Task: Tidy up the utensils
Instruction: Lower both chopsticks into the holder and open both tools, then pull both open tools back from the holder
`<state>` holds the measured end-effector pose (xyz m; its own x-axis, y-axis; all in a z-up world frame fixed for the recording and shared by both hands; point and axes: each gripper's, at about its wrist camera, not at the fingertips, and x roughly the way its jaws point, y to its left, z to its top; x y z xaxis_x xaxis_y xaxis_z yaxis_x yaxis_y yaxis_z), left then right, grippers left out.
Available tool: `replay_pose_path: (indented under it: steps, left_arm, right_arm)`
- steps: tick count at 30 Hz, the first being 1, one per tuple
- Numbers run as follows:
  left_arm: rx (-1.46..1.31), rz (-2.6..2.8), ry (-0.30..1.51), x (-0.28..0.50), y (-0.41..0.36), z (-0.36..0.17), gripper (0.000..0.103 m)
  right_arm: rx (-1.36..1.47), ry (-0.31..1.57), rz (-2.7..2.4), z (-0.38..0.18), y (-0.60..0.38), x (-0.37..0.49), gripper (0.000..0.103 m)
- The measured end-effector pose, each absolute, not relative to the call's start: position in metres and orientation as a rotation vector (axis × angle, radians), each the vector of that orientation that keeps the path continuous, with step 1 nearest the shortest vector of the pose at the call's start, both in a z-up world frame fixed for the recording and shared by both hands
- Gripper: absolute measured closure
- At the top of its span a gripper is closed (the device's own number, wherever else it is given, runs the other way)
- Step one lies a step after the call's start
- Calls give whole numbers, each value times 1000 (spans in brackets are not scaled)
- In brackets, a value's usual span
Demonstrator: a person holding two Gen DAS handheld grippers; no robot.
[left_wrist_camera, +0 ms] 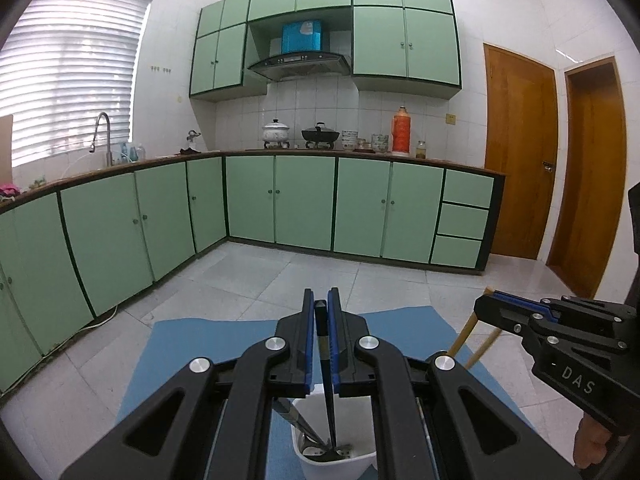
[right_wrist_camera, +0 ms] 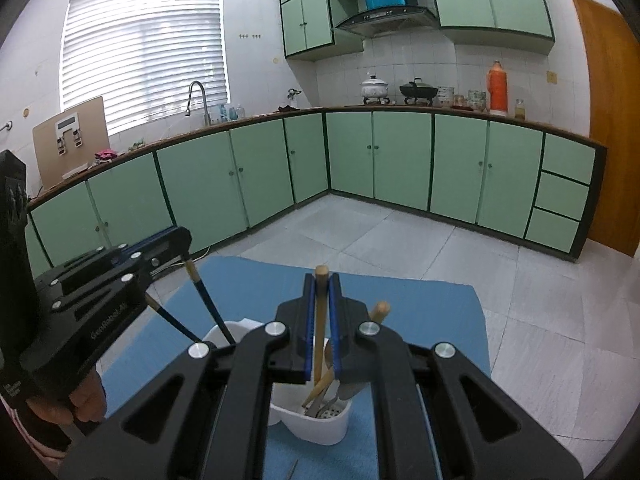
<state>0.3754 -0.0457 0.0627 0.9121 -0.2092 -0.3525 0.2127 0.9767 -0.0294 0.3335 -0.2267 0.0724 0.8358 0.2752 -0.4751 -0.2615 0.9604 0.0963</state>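
My left gripper (left_wrist_camera: 321,304) is shut on a black chopstick (left_wrist_camera: 326,364) whose tip stands in a white utensil holder (left_wrist_camera: 360,460); a second dark chopstick (left_wrist_camera: 298,420) leans in the same compartment. My right gripper (right_wrist_camera: 321,286) is shut on a wooden chopstick (right_wrist_camera: 319,340) that reaches down into the holder (right_wrist_camera: 316,424); a second wooden chopstick (right_wrist_camera: 378,312) leans beside it. The right gripper shows in the left wrist view (left_wrist_camera: 486,304) with its wooden chopsticks (left_wrist_camera: 464,338). The left gripper shows in the right wrist view (right_wrist_camera: 182,246) with its dark chopsticks (right_wrist_camera: 208,304).
The holder stands on a blue mat (right_wrist_camera: 420,312) on a pale tiled surface. A thin metal utensil (right_wrist_camera: 293,468) lies on the mat near the lower edge. Green kitchen cabinets (left_wrist_camera: 304,200) and a wooden door (left_wrist_camera: 516,152) stand far behind.
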Motion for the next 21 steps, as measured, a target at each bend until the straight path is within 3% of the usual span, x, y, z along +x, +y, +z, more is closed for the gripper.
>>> replay_pose_path:
  steps: [7,12,15,21]
  left_arm:
    - [-3,-212,370,371,-45,64,95]
    - [1,-212,352,364,-42,70,74]
    - [9,-212,329,357,-41,75,57]
    - [17,-215,282,335,-38,86,49]
  right_arm:
    - [9,510,273,74,-228,331,96]
    - [6,484,245,81,-231,323,91]
    - [8,461,229,86,-237,316,77]
    - [2,411,206,94,-245,294,59]
